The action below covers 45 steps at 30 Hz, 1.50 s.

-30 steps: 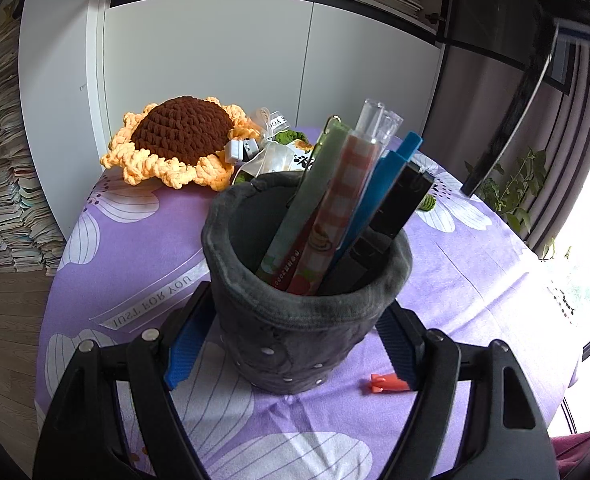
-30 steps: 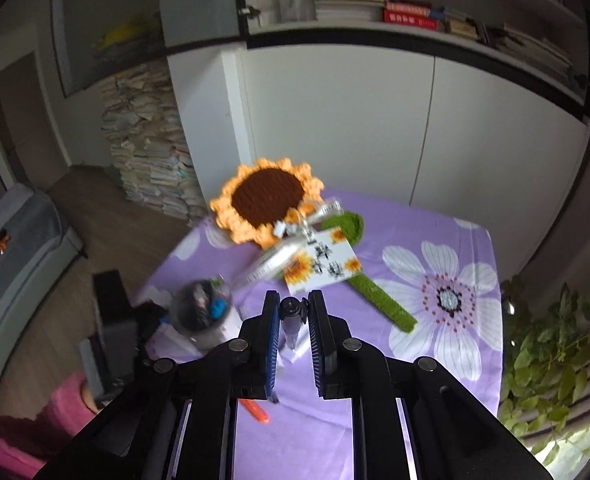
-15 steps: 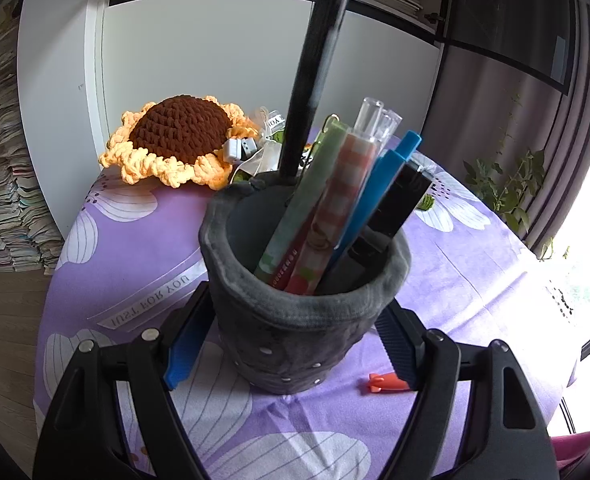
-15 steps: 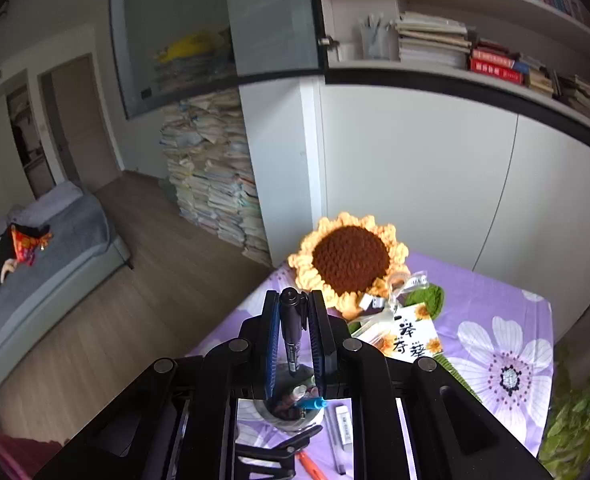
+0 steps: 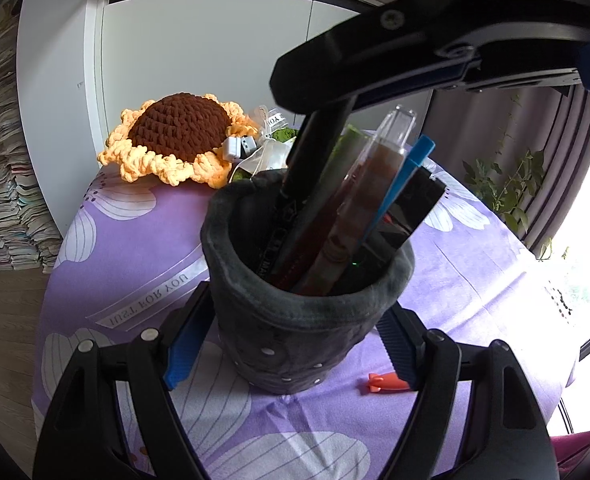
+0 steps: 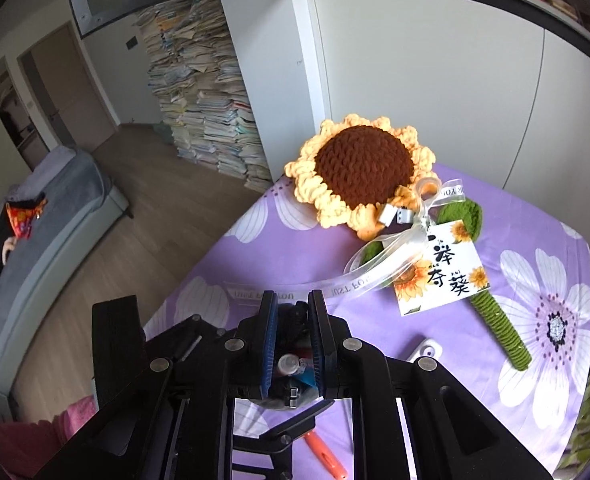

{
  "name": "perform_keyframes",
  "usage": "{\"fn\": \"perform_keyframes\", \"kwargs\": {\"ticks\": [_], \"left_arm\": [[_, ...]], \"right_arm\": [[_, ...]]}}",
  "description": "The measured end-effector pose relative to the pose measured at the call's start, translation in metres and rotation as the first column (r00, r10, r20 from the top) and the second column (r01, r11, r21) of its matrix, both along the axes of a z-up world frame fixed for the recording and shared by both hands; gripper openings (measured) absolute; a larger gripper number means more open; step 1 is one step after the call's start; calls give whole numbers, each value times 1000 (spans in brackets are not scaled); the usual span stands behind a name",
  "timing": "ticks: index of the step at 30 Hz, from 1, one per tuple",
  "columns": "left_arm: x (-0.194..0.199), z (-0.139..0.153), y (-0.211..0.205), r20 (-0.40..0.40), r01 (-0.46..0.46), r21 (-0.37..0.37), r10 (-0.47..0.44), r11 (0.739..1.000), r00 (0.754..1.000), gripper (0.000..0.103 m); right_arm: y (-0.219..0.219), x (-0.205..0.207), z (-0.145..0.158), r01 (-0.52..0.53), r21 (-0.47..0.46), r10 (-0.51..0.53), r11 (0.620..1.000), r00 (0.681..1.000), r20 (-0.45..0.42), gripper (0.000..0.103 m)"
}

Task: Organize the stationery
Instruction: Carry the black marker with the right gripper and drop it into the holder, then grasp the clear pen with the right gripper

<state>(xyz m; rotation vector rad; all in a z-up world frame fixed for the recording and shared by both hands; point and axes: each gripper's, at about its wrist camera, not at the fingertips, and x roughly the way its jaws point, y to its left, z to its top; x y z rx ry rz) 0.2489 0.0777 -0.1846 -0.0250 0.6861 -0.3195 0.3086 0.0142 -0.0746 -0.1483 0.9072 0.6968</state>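
Table [image 5: 115,240]: covered by a purple cloth with white flower prints, standing against white cabinet doors.
Crochet sunflower [image 6: 361,168]: lies at the far side of the table, its green stem [image 6: 499,328] running toward the right, with a ribbon and a printed card [image 6: 441,276] tied on.
Pen holder [image 5: 295,320]: grey soft cup, upright near the near edge of the table, already holding several pens that lean to the right.
Left gripper [image 5: 291,344]: its blue pads sit against the holder's two sides, clamped on it low down.
Right gripper [image 6: 293,336]: directly above the holder, jaws close together and pinching a black pen.
Black pen [image 5: 307,172]: held steeply, its lower end inside the holder at the far left of the other pens.
Orange cap [image 5: 387,382]: lies on the cloth just right of the holder's base.
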Motion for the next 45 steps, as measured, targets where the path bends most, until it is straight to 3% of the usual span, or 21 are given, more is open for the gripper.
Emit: {"fn": "perform_keyframes", "kwargs": {"ticks": [9,12,17,23,28,36,45], "left_arm": [[-1,1,-1,7,0,3,-1,1000,1000,78],[-1,1,-1,9,0,5,0,1000,1000,78],[-1,0,-1,8,-1,5,1,1000,1000,78],[1,-1,2,-2,-5,1,5,1000,1000,78],[1,-1,2,-4,-4,0,4,1000,1000,78],[2,-1,2,-5,-6,2,6,1000,1000,78],[2,-1,1,0,-7,8,7,1000,1000,78]], "right_arm": [[-53,-27,2,75,17,-75,997,997,10,16],[-74,-33,-15,110,-30,-111,993,994,-21,16],[-80,-36,-69,106,-176,-127,979,986,-112,16],[-66,-36,-97,47,-177,-72,983,987,-142,16],[-61,-26,-118,52,-231,-90,971,984,-156,16],[-102,-49,-107,20,-282,-63,959,988,-143,14],[-166,-75,-116,78,-408,-157,910,974,-164,14]]}}
